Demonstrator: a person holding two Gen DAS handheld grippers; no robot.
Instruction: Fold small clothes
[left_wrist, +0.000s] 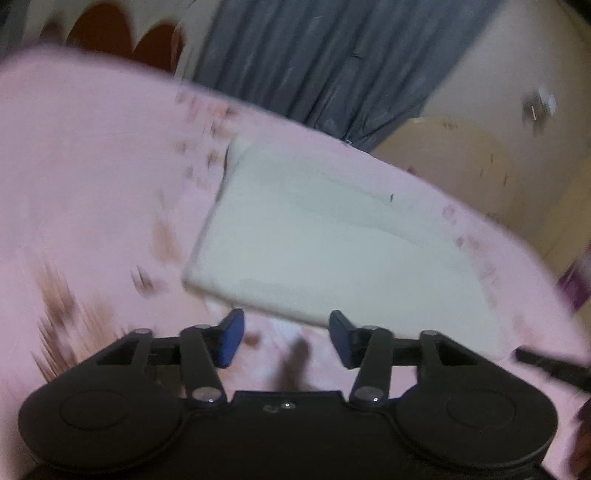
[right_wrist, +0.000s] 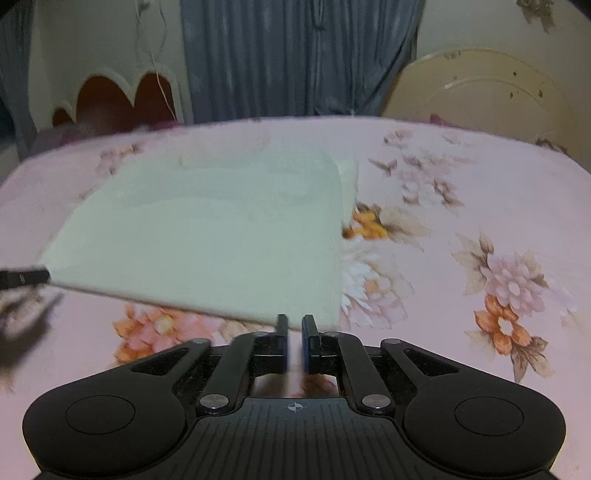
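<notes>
A pale white-green folded cloth (left_wrist: 325, 229) lies on the pink floral bedsheet; it also shows in the right wrist view (right_wrist: 207, 236). My left gripper (left_wrist: 286, 338) is open, its blue pads apart just short of the cloth's near edge, holding nothing. My right gripper (right_wrist: 294, 334) is nearly shut at the cloth's near right corner; the near edge sits at the fingertips, and whether it is pinched is unclear. The left gripper's black tip (right_wrist: 24, 277) appears at the cloth's left edge in the right wrist view. The left wrist view is motion-blurred.
The pink floral bedsheet (right_wrist: 480, 229) covers the bed. Grey-blue curtains (right_wrist: 295, 55) hang behind it. A cream headboard (right_wrist: 480, 88) stands at the far right, and a scalloped panel with dark red openings (right_wrist: 110, 99) at the far left.
</notes>
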